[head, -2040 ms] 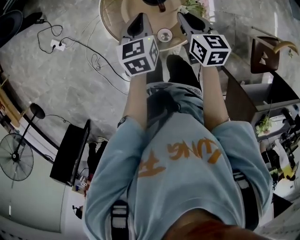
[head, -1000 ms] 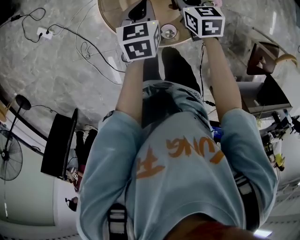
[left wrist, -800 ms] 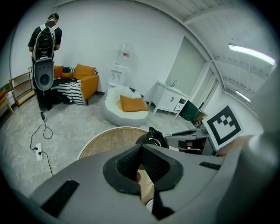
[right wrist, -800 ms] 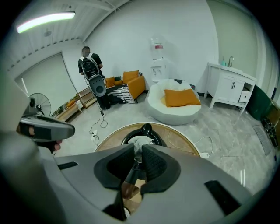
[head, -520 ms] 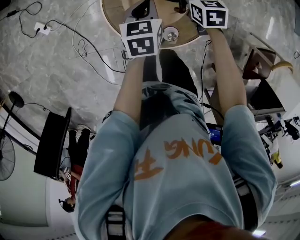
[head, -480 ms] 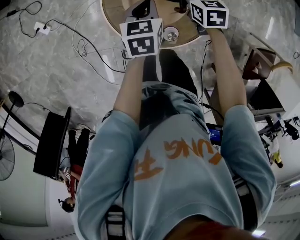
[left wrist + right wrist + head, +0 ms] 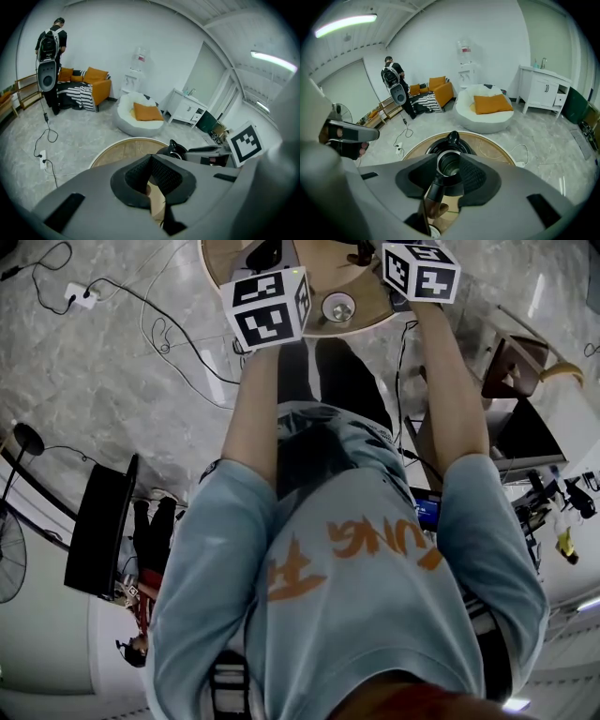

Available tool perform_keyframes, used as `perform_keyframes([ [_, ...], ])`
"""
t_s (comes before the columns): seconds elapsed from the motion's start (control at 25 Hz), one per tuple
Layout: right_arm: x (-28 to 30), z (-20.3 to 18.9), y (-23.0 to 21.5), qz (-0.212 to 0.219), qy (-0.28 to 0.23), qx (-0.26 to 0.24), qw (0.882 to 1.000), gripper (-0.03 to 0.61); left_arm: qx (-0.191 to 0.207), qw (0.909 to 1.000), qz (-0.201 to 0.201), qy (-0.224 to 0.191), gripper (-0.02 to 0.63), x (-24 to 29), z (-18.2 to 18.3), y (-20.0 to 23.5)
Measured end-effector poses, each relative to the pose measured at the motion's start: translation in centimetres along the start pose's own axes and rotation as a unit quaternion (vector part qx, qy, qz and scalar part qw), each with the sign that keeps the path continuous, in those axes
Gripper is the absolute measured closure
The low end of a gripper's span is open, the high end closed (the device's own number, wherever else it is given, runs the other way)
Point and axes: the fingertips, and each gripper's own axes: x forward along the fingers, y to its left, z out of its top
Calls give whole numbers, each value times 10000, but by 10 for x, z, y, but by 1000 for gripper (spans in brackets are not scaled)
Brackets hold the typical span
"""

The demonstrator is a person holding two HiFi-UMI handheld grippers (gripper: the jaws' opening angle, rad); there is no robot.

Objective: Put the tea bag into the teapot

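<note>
Looking down past the shoulders, the round, pale-wood tabletop curves across the top, with its near rim just ahead of the person's dark trouser legs. To its left the grey marble floor lies wide open, crossed only by thin black cables running to 1 white power strip. On the right, brown and dark furniture crowds in close. The gripper views show more open floor beyond the far rim, out to 1 white beanbag with an orange cushion.

On the wood there is 1 black round teapot, its steel-rimmed mouth open upward. There is also 1 small white round cup, near the rim and between the 2 grippers.

The right gripper has its jaws spread wide, and they have just been opening. The teapot's mouth sits right between the tips, and its black side handle runs back down the gap. The pads press on nothing.

The left gripper has its jaw tips drawn together, with only a tan wood colour showing in the slot behind them. The teapot lies ahead and to its right. I cannot pick out the tea bag in any view.
</note>
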Motion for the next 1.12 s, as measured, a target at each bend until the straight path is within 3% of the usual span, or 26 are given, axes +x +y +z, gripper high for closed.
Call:
perform_keyframes([
  [0.12, -20, 2, -5, -84, -259, 344, 9990, 497, -36, 9999, 46, -96, 589, -4, 6, -2],
  [0.32, -53, -3, -14, -263, -557, 753, 9953, 566, -60, 9997, 25, -256, 589, -13, 11, -19],
  [0.48, -82, -10, -8, -220, -788, 1123, 9903, 566, -152, 9991, -4, -394, 589, -28, 11, -30],
  [0.64, -117, -13, -2, -203, -1108, 1540, 9816, 566, -522, 9958, 308, -691, 591, -54, 15, -26],
  [0.88, -172, 1, 4, -286, -1476, 1652, 9747, 567, -466, 9912, 295, -1207, 589, -101, 37, -57],
  [1.12, -228, 34, 4, -411, -2102, 1545, 9645, 568, -39, 9820, 43, -1889, 591, -147, 79, -99],
])
